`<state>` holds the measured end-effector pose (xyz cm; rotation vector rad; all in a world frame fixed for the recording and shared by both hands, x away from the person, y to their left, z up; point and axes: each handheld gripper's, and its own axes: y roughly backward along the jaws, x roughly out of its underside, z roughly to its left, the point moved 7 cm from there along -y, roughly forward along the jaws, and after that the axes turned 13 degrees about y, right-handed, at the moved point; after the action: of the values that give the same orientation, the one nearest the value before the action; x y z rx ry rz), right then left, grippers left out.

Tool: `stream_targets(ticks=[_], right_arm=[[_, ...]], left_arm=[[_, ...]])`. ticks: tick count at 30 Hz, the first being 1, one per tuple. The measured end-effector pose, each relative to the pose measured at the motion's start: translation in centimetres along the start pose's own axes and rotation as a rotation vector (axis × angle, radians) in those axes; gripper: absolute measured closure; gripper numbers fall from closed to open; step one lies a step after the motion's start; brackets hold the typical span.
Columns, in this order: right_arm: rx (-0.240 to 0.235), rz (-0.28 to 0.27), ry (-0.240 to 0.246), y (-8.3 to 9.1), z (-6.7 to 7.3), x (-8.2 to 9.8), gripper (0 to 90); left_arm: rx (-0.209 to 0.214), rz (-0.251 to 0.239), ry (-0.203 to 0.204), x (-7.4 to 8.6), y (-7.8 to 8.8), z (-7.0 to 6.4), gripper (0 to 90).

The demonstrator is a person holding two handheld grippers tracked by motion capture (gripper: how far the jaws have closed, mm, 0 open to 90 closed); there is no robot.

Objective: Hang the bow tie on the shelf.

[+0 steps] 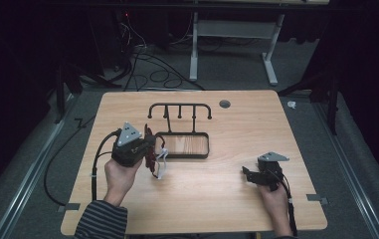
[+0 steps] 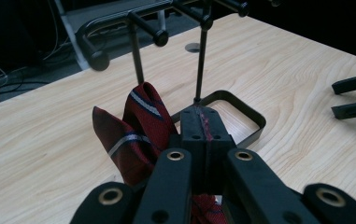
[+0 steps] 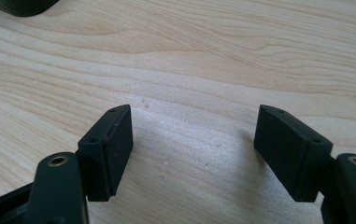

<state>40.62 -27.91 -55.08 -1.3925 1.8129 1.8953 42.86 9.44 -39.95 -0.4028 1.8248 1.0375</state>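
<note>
A dark red tie with pale stripes hangs from my left gripper, which is shut on it just left of the black rack's base frame. In the left gripper view the tie bunches up to the left of the closed jaws of the left gripper, and a red strip of it shows between them. The rack's pegged top bar stands just beyond, and its pegs are close ahead. My right gripper rests low at the table's right front. The right gripper is open with bare wood between its jaws.
The wooden table has a round grey grommet at the back. The right gripper's open jaws show at the right edge of the left gripper view. Cables and a desk frame lie on the floor behind.
</note>
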Motion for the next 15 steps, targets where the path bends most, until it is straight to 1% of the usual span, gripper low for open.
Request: stream_targets(ticks=[5, 8, 11, 15], right_arm=[[-0.001, 0.000, -0.001, 0.0, 0.0, 0.0, 29.4], [-0.001, 0.000, -0.001, 0.0, 0.0, 0.0, 29.4], [-0.001, 0.000, -0.001, 0.0, 0.0, 0.0, 29.4], [-0.002, 0.000, -0.001, 0.0, 0.0, 0.0, 29.4]], left_arm=[[0.023, -0.002, -0.002, -0.8, -0.6, -0.6, 90.0], [0.032, -0.007, -0.016, -1.4, -0.9, -1.1, 90.0], [0.035, -0.009, -0.021, -1.7, -1.1, -1.4, 90.0], [0.052, -0.008, -0.013, -2.1, -1.7, -1.8, 90.0]])
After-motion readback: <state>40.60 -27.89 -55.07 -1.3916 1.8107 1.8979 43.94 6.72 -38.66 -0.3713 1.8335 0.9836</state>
